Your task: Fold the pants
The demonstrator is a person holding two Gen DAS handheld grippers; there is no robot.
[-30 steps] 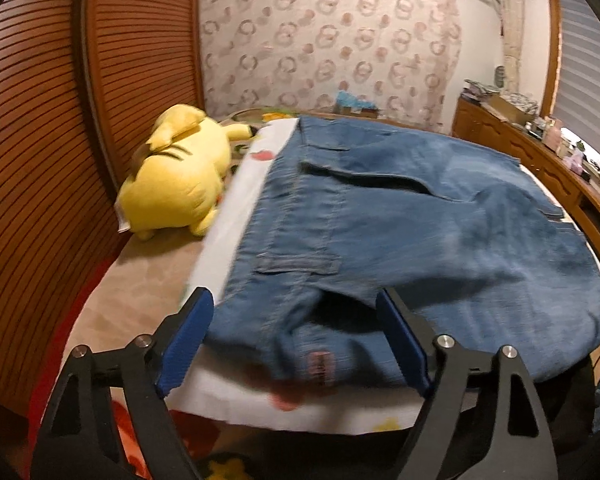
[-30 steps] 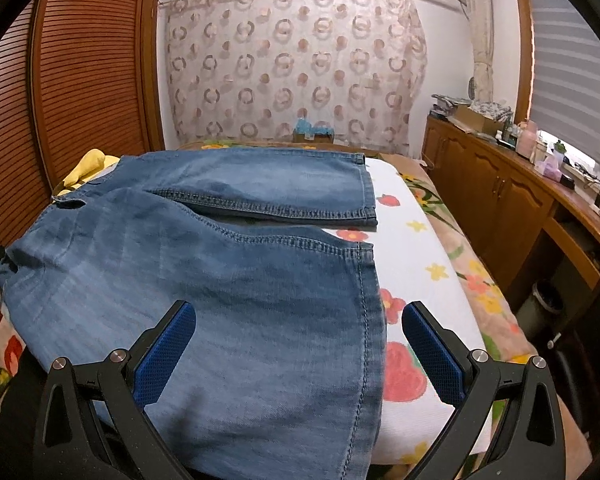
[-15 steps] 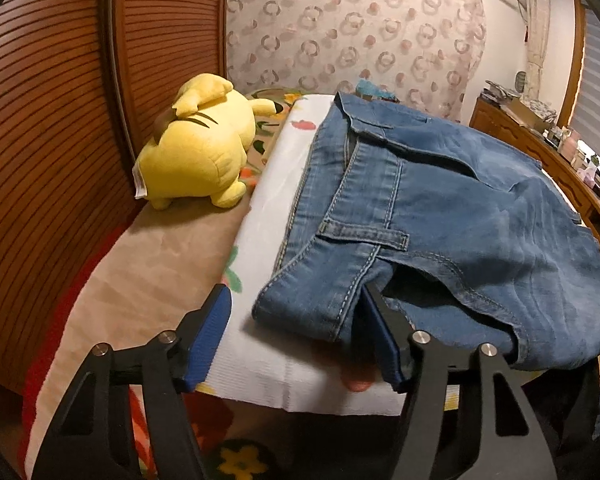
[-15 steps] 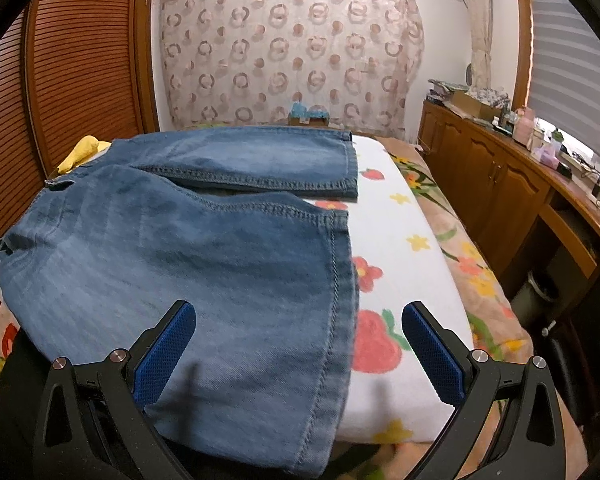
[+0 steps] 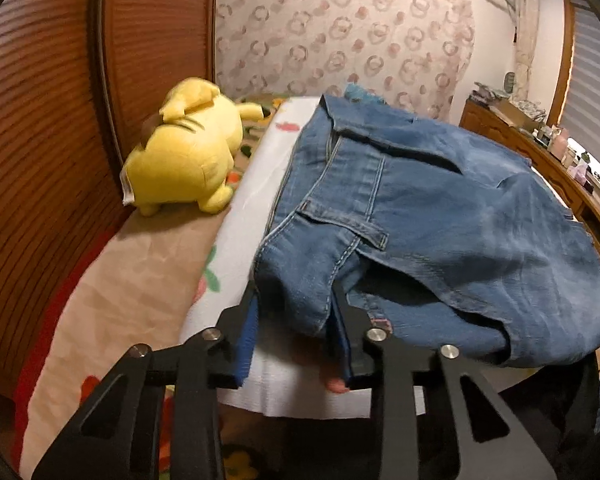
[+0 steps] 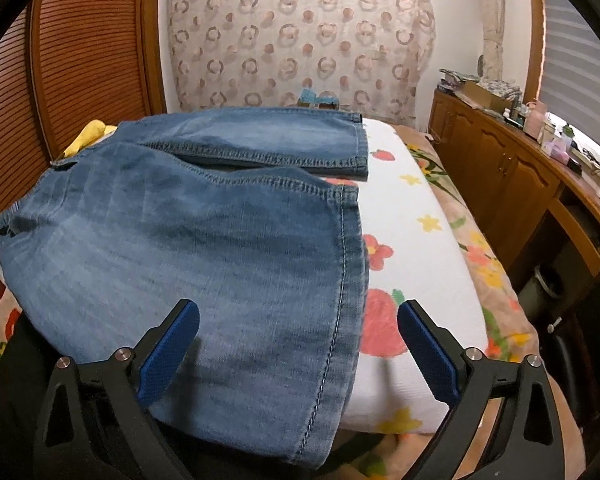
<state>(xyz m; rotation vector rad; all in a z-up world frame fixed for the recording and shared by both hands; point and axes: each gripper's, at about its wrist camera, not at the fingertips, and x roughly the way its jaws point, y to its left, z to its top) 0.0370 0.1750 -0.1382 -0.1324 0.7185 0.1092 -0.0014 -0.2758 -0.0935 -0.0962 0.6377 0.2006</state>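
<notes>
Your left gripper point(image 5: 294, 322) is closing, its two blue pads pinching the waistband corner of the one pair of faded blue denim pants point(image 5: 440, 216). Your right gripper point(image 6: 298, 344) stands spread wide, a pant-leg hem lying between its fingers. One yellow plush toy point(image 5: 188, 156) sits far left of the left fingers.
</notes>
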